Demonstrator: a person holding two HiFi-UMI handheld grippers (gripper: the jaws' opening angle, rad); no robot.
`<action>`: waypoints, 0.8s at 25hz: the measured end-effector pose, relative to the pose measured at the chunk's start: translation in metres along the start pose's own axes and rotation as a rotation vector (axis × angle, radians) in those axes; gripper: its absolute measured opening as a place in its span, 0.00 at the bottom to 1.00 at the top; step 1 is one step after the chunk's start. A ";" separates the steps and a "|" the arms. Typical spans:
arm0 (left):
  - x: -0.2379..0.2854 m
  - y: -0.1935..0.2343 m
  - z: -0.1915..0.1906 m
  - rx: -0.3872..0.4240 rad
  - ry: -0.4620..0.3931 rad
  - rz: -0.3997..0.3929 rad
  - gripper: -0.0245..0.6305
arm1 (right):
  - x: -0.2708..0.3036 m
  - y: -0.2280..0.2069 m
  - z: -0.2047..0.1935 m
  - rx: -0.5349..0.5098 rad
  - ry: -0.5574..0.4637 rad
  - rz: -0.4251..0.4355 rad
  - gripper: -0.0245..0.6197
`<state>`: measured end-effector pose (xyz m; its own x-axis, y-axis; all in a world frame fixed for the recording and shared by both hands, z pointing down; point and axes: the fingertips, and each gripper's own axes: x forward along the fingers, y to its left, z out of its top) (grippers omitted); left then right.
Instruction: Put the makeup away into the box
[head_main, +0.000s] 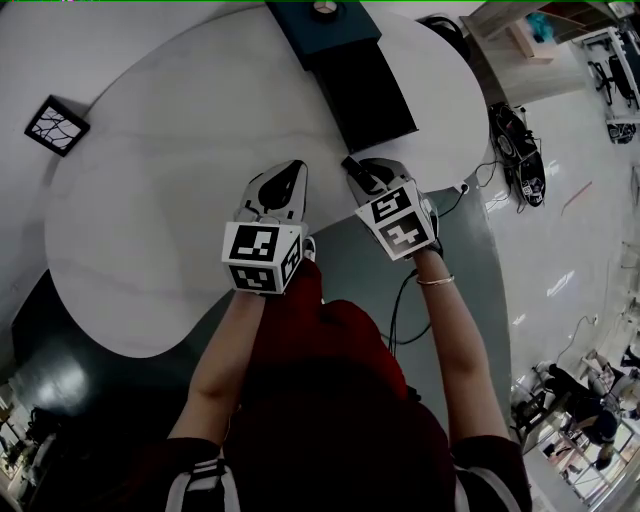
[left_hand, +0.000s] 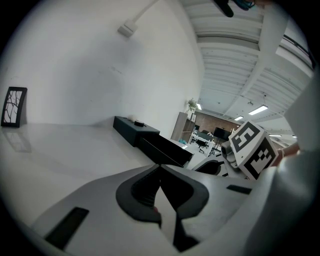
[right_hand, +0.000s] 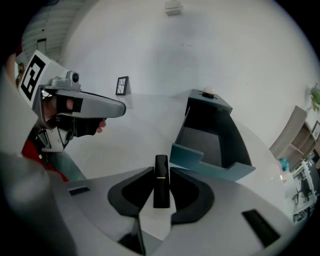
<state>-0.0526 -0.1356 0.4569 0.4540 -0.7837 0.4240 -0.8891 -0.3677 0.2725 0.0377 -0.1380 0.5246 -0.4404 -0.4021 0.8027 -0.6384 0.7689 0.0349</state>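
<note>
Clamping black lipstick (right_hand: 161, 187) lengthwise in right hand-held gripper (right_hand: 161, 176), far end left proud, likely for a clean drop. Aimed at open box (right_hand: 210, 161) ahead on desk (right_hand: 140, 130). Holding left hand-held gripper (left_hand: 160, 170) closed, empty, clear of the path.

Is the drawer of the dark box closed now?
No, in the right gripper view the drawer stands pulled out of the dark box, and its inside shows.
</note>
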 end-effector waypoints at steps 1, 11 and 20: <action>0.000 0.001 0.000 -0.001 0.000 0.001 0.07 | 0.000 -0.001 0.000 0.001 0.002 0.000 0.20; 0.000 0.005 -0.001 -0.009 0.002 0.000 0.07 | 0.003 -0.003 -0.001 -0.052 0.031 -0.013 0.19; -0.010 0.011 0.006 0.004 -0.019 -0.003 0.07 | -0.008 0.003 0.006 -0.051 -0.007 -0.033 0.19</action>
<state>-0.0671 -0.1352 0.4501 0.4554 -0.7919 0.4068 -0.8881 -0.3721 0.2698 0.0355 -0.1358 0.5146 -0.4242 -0.4313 0.7962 -0.6200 0.7792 0.0918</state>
